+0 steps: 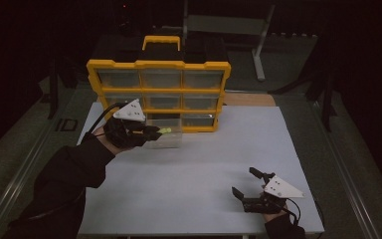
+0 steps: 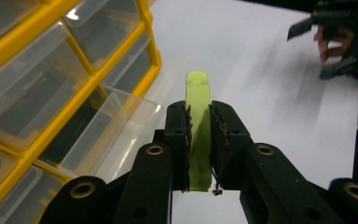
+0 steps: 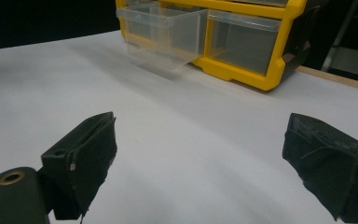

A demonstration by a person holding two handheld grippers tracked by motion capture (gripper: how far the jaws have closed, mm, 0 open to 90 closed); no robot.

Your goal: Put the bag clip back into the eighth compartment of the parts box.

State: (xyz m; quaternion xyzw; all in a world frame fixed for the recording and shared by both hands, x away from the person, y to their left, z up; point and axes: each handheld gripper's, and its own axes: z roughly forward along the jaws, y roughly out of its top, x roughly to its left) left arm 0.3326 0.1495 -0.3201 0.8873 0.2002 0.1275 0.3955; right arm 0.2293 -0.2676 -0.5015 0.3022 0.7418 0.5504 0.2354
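My left gripper (image 1: 155, 132) is shut on a flat lime-green piece (image 2: 198, 126), whose tip (image 1: 165, 131) sticks out over the pulled-out clear drawer (image 1: 166, 135). That drawer belongs to the bottom row of a yellow organizer (image 1: 159, 64) with clear drawers at the back of the table. In the left gripper view the green piece stands clamped between both pads, with the open drawer (image 2: 107, 135) to its left. My right gripper (image 1: 246, 183) rests open near the table's front right corner with nothing between its jaws. The right gripper view has the open drawer (image 3: 163, 35) far ahead.
A white table top (image 1: 199, 169) carries everything. The organizer has a yellow carry handle (image 1: 161, 41) on top. A wooden strip (image 1: 248, 99) lies behind the table at the right. A metal stand (image 1: 258, 45) stands in the dark background.
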